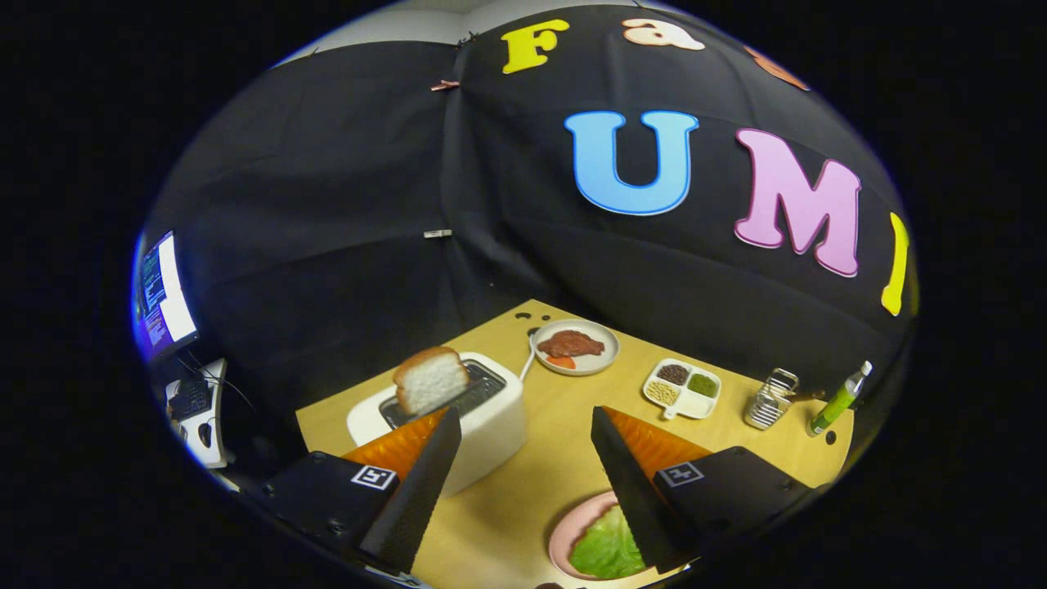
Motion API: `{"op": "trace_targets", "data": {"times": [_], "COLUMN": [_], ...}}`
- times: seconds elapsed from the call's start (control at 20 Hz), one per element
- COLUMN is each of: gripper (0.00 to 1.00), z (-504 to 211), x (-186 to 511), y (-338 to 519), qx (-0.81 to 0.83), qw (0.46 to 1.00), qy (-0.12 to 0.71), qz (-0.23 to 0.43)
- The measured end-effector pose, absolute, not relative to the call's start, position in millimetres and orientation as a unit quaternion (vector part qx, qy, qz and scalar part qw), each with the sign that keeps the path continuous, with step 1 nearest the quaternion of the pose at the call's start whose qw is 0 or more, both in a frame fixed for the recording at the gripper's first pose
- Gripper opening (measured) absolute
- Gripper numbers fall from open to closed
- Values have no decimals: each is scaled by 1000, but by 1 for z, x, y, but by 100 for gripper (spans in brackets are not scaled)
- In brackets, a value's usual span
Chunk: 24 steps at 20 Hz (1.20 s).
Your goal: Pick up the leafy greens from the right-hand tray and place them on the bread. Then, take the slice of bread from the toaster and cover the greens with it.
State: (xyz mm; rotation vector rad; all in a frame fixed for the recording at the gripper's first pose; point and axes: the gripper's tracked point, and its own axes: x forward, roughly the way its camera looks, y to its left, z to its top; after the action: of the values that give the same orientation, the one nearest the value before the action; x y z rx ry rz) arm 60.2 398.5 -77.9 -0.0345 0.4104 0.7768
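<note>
Hidden, cut-off and unreadable items

Leafy greens (604, 546) on pink plate (563, 532): right side covered by the right finger of the gripper (523, 466), jaws wide apart; bread beneath, if any, cannot be told. Bread slice (430, 379): lower part sunk in toaster (483, 413) slot; toaster's near corner behind the left finger. Divided dish (683, 388): contents too small to identify. Monitor (164, 296): cut off at the side. Table (523, 491): near edge hidden by the fingers.
</note>
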Motion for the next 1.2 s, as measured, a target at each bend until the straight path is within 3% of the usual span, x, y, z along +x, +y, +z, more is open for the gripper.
{"op": "trace_targets", "data": {"times": [0.45, 1.05, 1.2], "gripper": [99, 98, 89], "z": [-79, -156, -154], "x": [32, 73, 77], "y": [519, 562, 564], "qx": [-42, -113, -100], "qw": [882, 896, 900], "qy": [199, 257, 264], "qz": [424, 344, 332]}}
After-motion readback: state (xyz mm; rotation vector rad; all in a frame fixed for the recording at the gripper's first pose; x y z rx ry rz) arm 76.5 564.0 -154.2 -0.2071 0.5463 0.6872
